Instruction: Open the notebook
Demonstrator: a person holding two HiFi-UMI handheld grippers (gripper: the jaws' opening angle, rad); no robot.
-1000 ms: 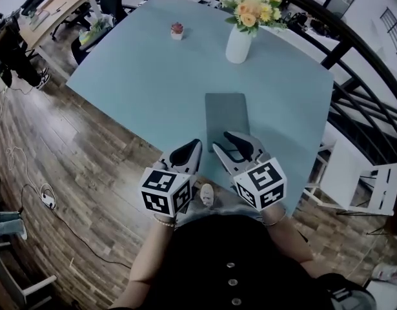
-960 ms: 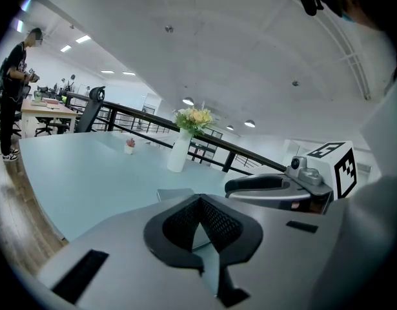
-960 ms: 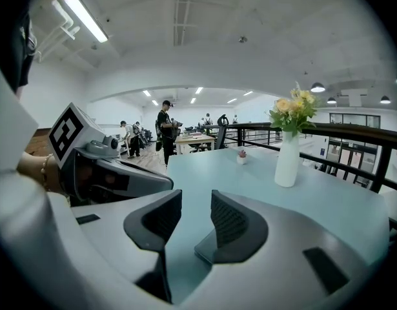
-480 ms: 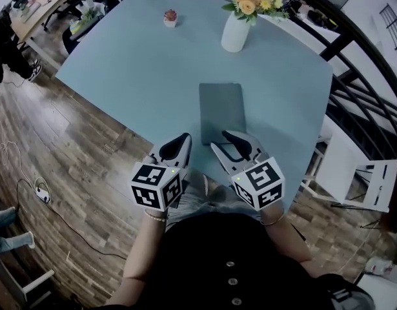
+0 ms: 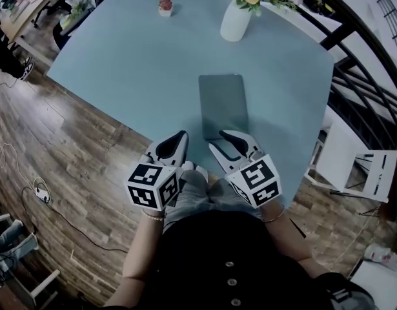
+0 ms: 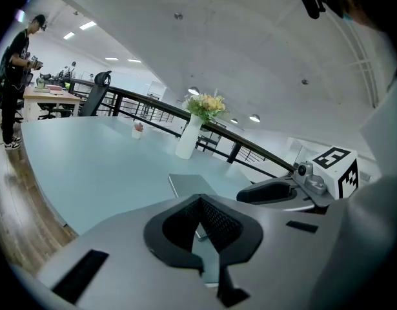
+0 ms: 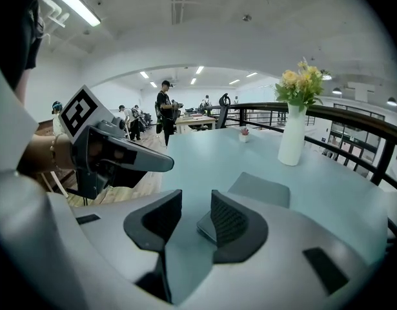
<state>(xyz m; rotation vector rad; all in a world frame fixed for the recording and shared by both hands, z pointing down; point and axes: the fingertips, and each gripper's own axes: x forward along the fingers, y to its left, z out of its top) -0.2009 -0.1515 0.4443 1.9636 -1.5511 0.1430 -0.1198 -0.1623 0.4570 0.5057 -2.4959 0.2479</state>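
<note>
The closed grey notebook (image 5: 223, 105) lies flat on the light blue table (image 5: 133, 63), near its front edge. My right gripper (image 5: 219, 139) hovers over the notebook's near end, open, with nothing between its pads. In the right gripper view the notebook (image 7: 259, 189) stretches away ahead, and its near corner shows through the gap of the right gripper (image 7: 197, 199). My left gripper (image 5: 181, 136) hangs just left of the notebook's near corner, shut and empty. In the left gripper view the notebook (image 6: 192, 185) lies beyond the closed tips of the left gripper (image 6: 199, 202).
A white vase of flowers (image 5: 235, 21) stands beyond the notebook, and a small potted plant (image 5: 165, 6) sits further left. A black railing (image 5: 353, 63) curves round the table's right side, with a white chair (image 5: 369, 173) behind it. Wooden floor lies to the left.
Both grippers have sunk a little toward the table's front edge. The notebook stays closed and has not moved. The jaws look the same.
</note>
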